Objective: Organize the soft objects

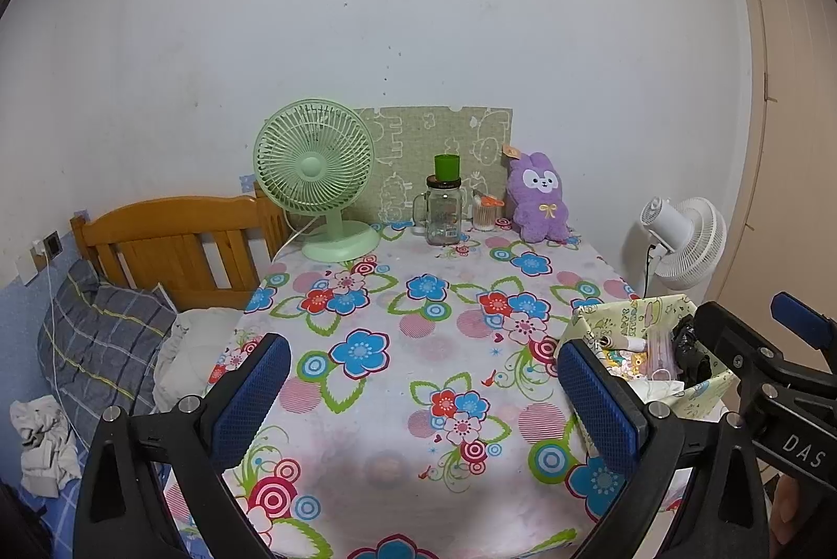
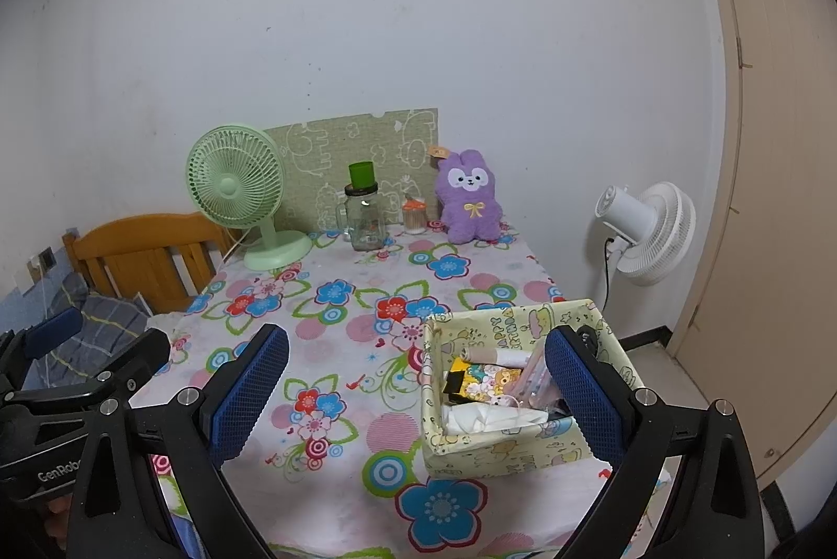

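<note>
1. While nothing is gripped, the left gripper (image 1: pixel 423 394) is held above the near end of the table (image 1: pixel 418 297), its jaws spread wide with only flowered cloth between the blue pads (image 1: pixel 251 394).
2. Likewise, the right gripper (image 2: pixel 416 394) is held with its jaws spread; the right pad (image 2: pixel 583 394) is seen in front of the box (image 2: pixel 502 449), though contact cannot be judged.
3. A purple plush (image 1: pixel 539 200) is seated upright at the far right end of the table, propped against a green patterned board (image 1: pixel 450 140) by the wall and well apart from both grippers.
4. A paper tag (image 1: pixel 510 151) is seen by the plush's ear.
5. Just left of the plush, a small jar (image 1: pixel 484 213) with an orange lid is placed, then a glass mug (image 1: pixel 442 213) topped by a green cup (image 1: pixel 446 166).
6. A green fan (image 1: pixel 316 177) is stood at the far left corner.
7. The box, yellow-green with cartoon print, is set on the near right part of the table and is filled with small packets and white cloth (image 2: pixel 481 415).
8. Off the table, a white fan (image 2: pixel 646 232) is seen at the right, near a door (image 2: pixel 774 192).
9. At the left, a wooden bedhead (image 1: pixel 172 239), a plaid pillow (image 1: pixel 99 344) and crumpled cloth (image 1: pixel 42 441) are seen.
</note>
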The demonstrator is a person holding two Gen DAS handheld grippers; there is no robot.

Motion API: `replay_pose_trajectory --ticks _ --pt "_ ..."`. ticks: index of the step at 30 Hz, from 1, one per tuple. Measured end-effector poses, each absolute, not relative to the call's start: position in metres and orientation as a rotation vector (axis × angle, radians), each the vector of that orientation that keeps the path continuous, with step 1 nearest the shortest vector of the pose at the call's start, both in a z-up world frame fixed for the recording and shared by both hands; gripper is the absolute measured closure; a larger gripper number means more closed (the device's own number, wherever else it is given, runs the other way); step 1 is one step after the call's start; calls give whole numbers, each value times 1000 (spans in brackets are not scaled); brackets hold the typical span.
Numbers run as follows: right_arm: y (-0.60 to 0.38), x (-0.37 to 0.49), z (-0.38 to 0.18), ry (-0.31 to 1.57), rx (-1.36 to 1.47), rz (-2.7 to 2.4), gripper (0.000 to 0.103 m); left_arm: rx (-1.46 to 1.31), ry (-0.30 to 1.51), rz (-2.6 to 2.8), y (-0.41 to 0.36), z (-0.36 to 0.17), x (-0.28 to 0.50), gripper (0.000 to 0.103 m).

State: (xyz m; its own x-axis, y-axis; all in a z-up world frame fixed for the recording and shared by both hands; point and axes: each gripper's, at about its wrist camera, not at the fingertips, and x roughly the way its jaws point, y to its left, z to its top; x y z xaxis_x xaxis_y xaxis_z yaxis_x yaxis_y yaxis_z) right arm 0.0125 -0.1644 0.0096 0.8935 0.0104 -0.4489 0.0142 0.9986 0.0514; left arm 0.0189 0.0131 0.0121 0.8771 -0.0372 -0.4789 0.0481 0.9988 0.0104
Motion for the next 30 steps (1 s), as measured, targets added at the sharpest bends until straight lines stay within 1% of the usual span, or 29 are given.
replay_pose_trajectory --ticks 30 --pt "-166 12 7 471 54 -4 3 24 496 -46 13 12 19 0"
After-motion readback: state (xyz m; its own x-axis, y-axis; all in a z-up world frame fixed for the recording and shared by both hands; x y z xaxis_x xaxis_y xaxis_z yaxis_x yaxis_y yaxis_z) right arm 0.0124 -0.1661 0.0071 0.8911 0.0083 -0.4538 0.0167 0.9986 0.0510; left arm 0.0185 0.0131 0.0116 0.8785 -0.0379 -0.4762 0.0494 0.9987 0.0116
